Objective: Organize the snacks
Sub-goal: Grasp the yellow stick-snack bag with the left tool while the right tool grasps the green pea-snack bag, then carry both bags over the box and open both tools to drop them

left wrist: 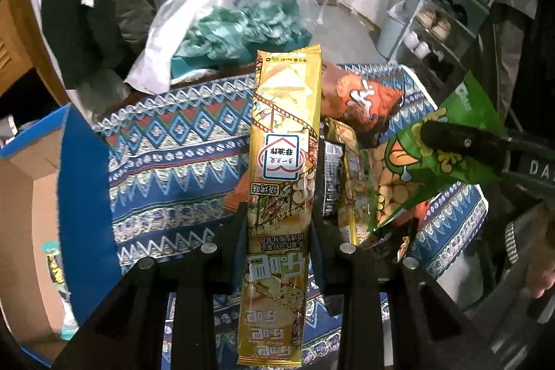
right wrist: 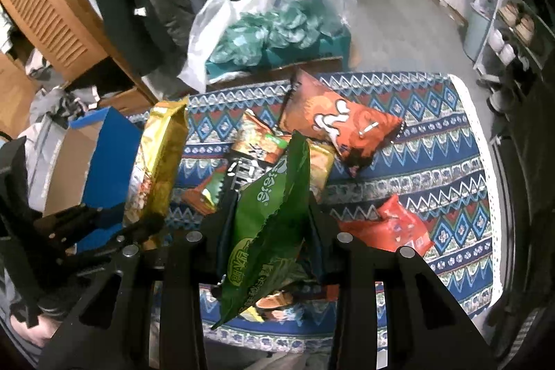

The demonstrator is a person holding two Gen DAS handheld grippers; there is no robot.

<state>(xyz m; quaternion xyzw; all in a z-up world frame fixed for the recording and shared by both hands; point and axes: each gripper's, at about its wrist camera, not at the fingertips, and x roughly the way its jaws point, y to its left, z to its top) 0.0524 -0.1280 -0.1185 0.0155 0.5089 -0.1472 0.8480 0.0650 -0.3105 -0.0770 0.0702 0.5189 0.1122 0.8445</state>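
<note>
My left gripper point(left wrist: 277, 214) is shut on a long golden snack pack point(left wrist: 284, 141) that stands up between its fingers, above the patterned cloth point(left wrist: 173, 141). The same golden snack pack point(right wrist: 159, 162) shows at the left of the right wrist view, with the left gripper point(right wrist: 138, 227) below it. My right gripper point(right wrist: 270, 217) is shut on a green snack bag point(right wrist: 270, 224), crumpled and lifted off the pile. In the left wrist view that green snack bag point(left wrist: 430, 169) hangs at the right, pinched by the right gripper point(left wrist: 447, 141). Several more packs lie in a pile point(right wrist: 256, 144).
An orange bag point(right wrist: 340, 123) and a red pack point(right wrist: 395, 227) lie on the cloth. A blue-edged cardboard box point(left wrist: 41, 196) stands open at the left; the cardboard box point(right wrist: 86, 162) also shows beside the golden pack. Plastic bags point(right wrist: 270, 33), hanging clothes and a shoe rack point(left wrist: 447, 16) surround the table.
</note>
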